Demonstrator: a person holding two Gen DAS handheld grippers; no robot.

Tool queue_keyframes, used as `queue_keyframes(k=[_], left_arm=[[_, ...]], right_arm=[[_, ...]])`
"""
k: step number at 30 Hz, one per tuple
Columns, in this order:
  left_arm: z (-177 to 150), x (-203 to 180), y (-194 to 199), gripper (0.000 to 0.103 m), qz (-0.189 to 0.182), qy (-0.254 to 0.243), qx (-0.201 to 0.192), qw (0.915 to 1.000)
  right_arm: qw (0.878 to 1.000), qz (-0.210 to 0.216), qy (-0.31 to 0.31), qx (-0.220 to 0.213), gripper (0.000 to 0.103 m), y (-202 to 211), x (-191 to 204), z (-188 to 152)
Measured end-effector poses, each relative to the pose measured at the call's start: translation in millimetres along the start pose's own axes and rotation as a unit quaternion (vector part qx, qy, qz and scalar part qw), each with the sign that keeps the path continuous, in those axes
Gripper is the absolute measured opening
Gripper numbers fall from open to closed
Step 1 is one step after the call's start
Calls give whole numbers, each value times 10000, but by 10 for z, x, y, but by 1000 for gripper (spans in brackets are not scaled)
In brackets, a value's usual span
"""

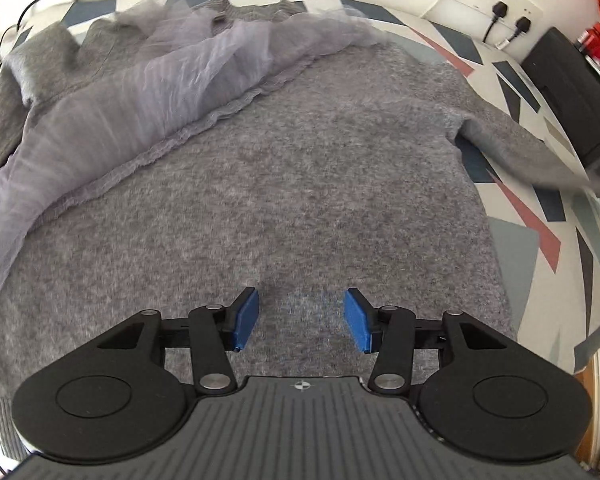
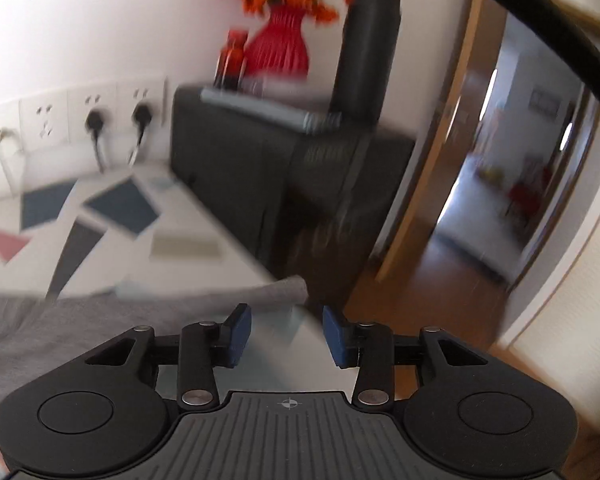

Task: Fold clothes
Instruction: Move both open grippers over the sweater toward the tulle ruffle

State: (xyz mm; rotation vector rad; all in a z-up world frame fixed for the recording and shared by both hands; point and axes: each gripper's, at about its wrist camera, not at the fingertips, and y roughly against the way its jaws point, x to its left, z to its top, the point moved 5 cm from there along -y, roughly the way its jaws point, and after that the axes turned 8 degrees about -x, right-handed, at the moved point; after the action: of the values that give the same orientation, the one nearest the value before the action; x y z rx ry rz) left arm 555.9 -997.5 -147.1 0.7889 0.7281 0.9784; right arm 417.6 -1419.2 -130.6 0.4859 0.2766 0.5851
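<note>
One grey sweater (image 1: pixel 284 184) lies flat on the patterned table (image 1: pixel 540 240), one sheer lilac tulle panel (image 1: pixel 148 92) across its far side; both grippers, left (image 1: pixel 302 316) and right (image 2: pixel 287 336), gape empty, and two plugs (image 2: pixel 118 118), blurred, seemingly occupy wall sockets

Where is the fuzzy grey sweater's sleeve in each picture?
Left wrist view: the grey sweater's sleeve sticks out to the right, toward the black box.
Right wrist view: the sleeve lies low in the middle, its cuff just above the open right gripper.
Shared landmark: the wall sockets with two black plugs, next to the black box.
</note>
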Motion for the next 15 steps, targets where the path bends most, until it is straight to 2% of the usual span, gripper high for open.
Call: queue_keyframes(k=[4,7,11,15], left_arm=[[40,150,22,51,84,119,-50,9999],[100,319,55,52,232,231,-166,9993],[160,680,184,59,552,281,-437,9971],[232,1100,319,62,871,328,-706,9932]], right_arm=[[9980,420,-372,292,37,113,245,-271],[9917,1112,-503,410,37,224,641,-297],[9762,2057,-334,595,39,324,1299,-173],[9549,2886,2,701,51,461,2095,-59]])
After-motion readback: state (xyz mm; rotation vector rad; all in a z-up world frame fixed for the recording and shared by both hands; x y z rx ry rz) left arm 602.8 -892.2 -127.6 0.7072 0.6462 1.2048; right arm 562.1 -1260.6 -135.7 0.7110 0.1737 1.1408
